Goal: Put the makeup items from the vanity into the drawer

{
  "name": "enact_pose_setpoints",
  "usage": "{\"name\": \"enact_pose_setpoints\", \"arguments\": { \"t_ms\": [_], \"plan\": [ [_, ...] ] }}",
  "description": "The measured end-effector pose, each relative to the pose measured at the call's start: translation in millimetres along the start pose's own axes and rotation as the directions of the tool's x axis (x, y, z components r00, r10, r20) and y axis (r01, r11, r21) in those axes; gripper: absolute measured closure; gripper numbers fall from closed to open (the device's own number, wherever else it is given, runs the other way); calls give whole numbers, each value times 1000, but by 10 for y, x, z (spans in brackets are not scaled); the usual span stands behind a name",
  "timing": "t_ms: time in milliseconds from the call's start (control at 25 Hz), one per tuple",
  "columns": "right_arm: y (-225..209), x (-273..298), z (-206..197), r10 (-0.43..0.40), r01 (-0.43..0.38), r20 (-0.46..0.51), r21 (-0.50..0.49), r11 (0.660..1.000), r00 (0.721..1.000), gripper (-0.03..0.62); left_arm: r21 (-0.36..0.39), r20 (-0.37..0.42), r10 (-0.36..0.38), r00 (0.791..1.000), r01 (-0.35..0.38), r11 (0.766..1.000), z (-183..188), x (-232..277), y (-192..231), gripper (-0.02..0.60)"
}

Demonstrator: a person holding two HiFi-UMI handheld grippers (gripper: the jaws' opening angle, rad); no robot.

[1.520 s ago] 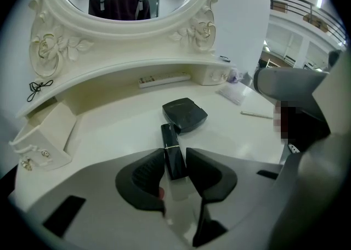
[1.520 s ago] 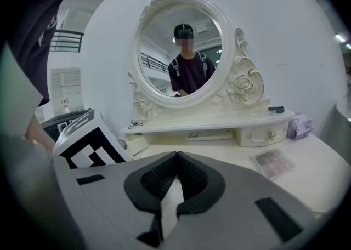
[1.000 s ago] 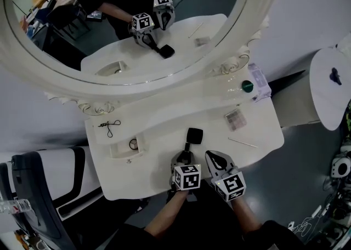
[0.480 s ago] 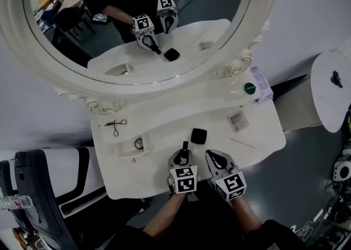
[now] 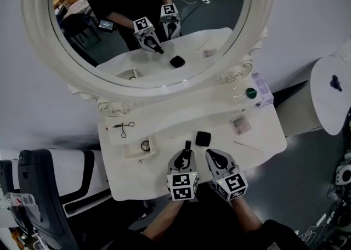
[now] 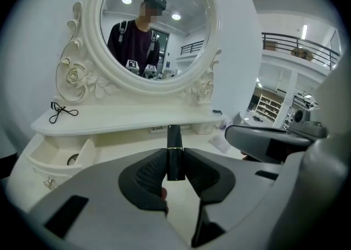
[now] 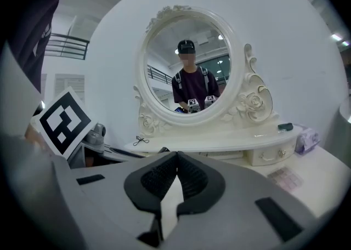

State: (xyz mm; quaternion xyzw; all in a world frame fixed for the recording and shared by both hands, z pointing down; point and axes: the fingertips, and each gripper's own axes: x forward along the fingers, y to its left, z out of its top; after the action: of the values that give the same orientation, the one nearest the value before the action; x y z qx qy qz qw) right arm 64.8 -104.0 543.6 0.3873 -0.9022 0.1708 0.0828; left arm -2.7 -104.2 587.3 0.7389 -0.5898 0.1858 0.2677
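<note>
L fingers (image 6: 145,176) pinch glossy blk lipstick tube (image 6: 175,150).

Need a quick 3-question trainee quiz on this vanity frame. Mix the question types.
1. True or false: the right tool is shut with nothing in it.
2. What does the left tool grip? A) hairbrush B) lipstick C) perfume bottle
3. Fill in: the small drawer on the left side of the vanity stands ____.
Key: 1 true; 2 B; 3 open.
</note>
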Motion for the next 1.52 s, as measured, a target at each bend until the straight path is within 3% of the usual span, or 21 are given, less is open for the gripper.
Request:
{"name": "enact_pose_setpoints", "arguments": {
  "t_ms": [480,800,1080,1520],
  "plan": [
    [224,-32,280,2,0,88,-16,1000,996,571,15,170,-63,983,61,998,506,-475,38,476],
    [439,24,350,33,-30,100,-36,999,994,571,3,216,-55,975,55,998,566,-643,170,476],
    [648,168,341,88,-83,87,-58,995,992,571,-24,227,-9,974,15,1000,534,-780,389,476],
    [1184,544,324,247,-243,40,-99,965,968,571,-135,233,158,959,-129,982,396,-1105,999,476]
  ]
}}
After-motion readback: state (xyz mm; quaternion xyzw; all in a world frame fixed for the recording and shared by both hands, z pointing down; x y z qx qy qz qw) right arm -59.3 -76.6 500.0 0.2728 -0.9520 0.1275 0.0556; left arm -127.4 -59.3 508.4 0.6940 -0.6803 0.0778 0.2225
